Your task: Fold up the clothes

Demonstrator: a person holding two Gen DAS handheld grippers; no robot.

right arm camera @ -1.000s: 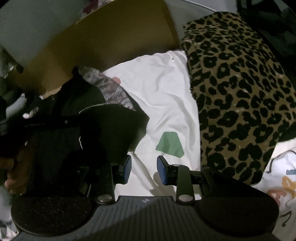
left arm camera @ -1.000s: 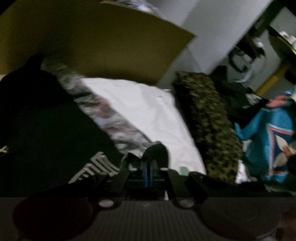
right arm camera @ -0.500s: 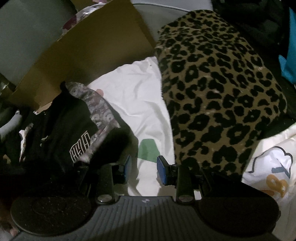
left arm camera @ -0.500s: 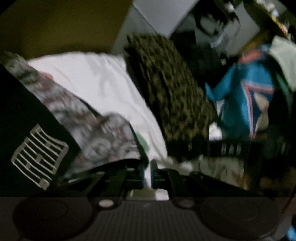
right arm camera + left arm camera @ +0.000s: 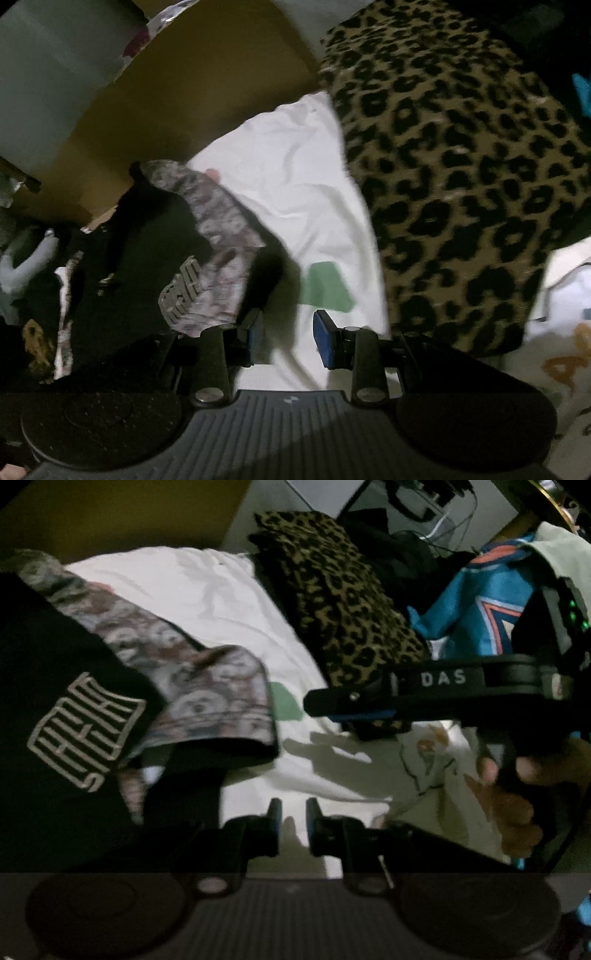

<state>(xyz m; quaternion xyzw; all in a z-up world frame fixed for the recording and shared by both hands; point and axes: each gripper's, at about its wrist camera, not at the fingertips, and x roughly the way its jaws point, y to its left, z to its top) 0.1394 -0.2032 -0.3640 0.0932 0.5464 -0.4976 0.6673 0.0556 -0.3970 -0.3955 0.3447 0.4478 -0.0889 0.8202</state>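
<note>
Two views. Left wrist: left hand-held gripper jaws just opening, slightly spread, nothing between, having dropped black shirt hem on white sheet. Right wrist: right hand-held gripper spread, empty, hovering beside leopard garment, ready to grab

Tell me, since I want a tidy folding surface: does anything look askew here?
Yes. The black shirt has its hem flipped back, baring the patterned lining, and that corner lies over the white shirt. The leopard-print garment overlaps the white shirt's other edge.
</note>
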